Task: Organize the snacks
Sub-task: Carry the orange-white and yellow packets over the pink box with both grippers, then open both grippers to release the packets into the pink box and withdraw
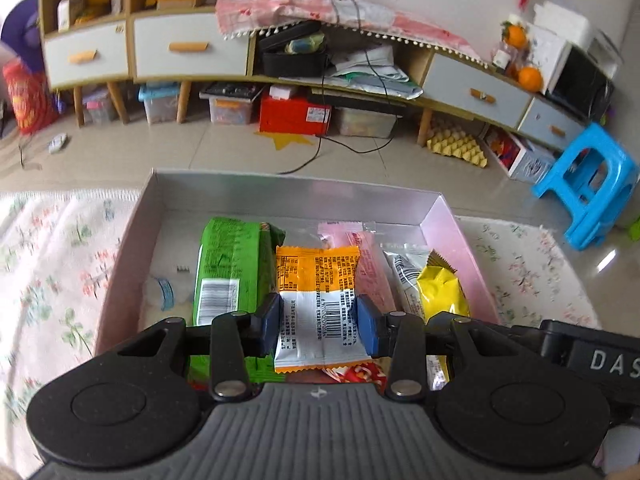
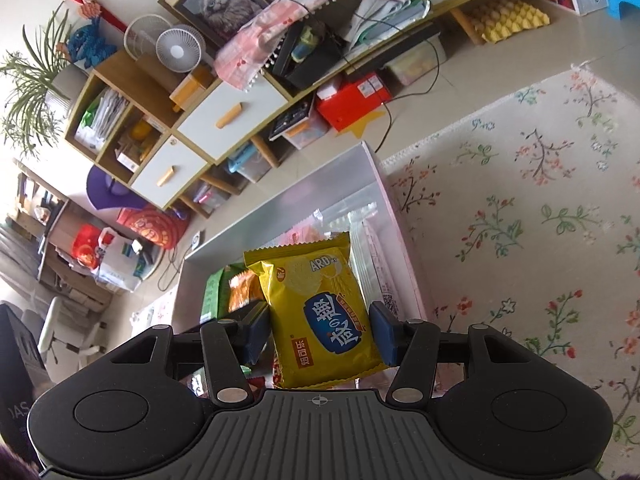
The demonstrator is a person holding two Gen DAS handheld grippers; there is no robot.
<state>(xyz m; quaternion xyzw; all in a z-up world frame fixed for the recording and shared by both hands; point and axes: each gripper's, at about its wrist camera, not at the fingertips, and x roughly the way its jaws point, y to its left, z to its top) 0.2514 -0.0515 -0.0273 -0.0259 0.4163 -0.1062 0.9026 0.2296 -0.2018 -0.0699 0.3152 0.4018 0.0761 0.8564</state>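
Between the pads of the left tool (image 1: 318, 324) an orange packet (image 1: 318, 300) is pinched over the box (image 1: 444, 216), the right tool (image 2: 320, 334) clamps a yellow packet (image 2: 320, 316) likewise, so each should be lowered flat into a free gap before releasing.

My left gripper (image 1: 318, 322) pinches the orange-and-white snack packet (image 1: 318, 304) over the pink box (image 1: 448, 240). Green packet (image 1: 228, 268) sits left of it, yellow packet (image 1: 440, 292) right.
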